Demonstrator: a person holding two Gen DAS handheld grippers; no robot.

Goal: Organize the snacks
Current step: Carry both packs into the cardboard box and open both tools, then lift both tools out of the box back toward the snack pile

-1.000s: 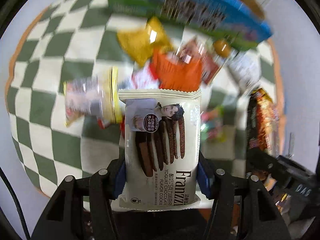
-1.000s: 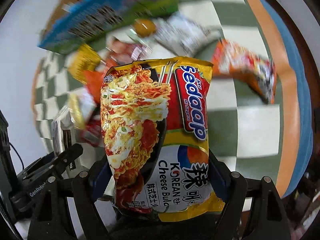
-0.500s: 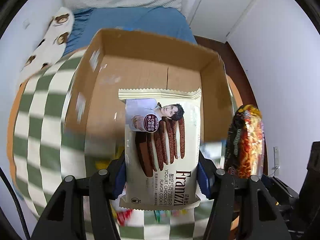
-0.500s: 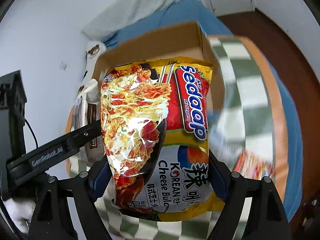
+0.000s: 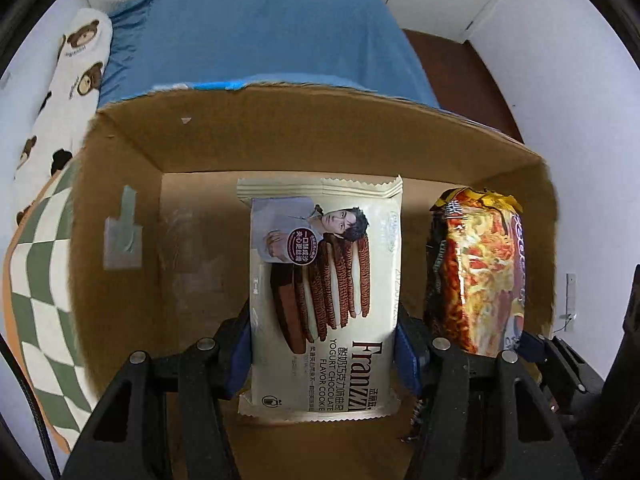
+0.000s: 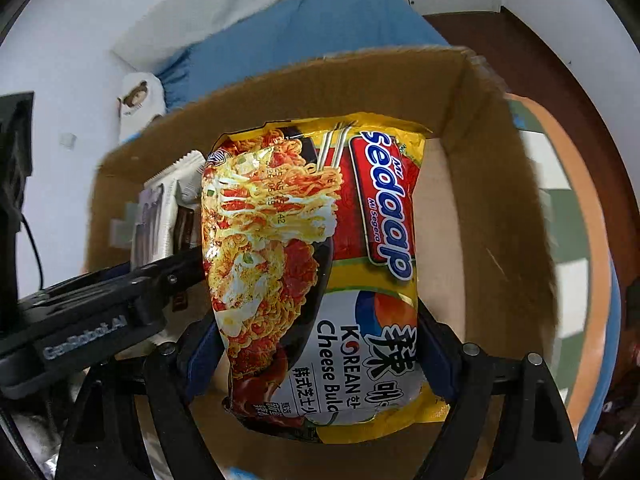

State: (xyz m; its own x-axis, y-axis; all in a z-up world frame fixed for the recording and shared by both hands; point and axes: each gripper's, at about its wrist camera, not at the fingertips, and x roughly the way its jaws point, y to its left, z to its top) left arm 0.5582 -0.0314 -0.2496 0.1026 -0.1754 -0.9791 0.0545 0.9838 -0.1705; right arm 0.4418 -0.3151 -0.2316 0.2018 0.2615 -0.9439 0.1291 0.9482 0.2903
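the franzzi cookie packet point(image 5: 320, 292) hung inside the mouth of the cardboard box point(image 5: 120, 208), clamped at its lower half between the blue pads of the left gripper point(image 5: 322, 354). a second earlier it had been over the checked cloth with the loose snacks scattered beneath; half a second earlier the box had only just come into sight ahead of it. now the brown walls closed round it on three sides and the bare box floor lay behind it, so the carry was, by my reckoning, all but over and only the lowering and letting go remained.

the sedaap noodle packet point(image 6: 316, 272) had made the same trip. it sat just beside the cookies, toward the box's right wall, pinched at its lower part by the right gripper point(image 6: 320, 354), whose fingers pressed in on both edges.

both packets pointed their long axis away from the grippers and toward the far wall of the box, crimped top seams leading, printed faces turned up to the cameras. they ran roughly parallel, the noodle packet seen nearly edge-on from the left side.

beyond the far wall of the box lay a blue bedsheet point(image 5: 260, 32) and a bear-print pillow point(image 5: 68, 80); the checked cloth point(image 5: 36, 280) showed outside the box's left wall.
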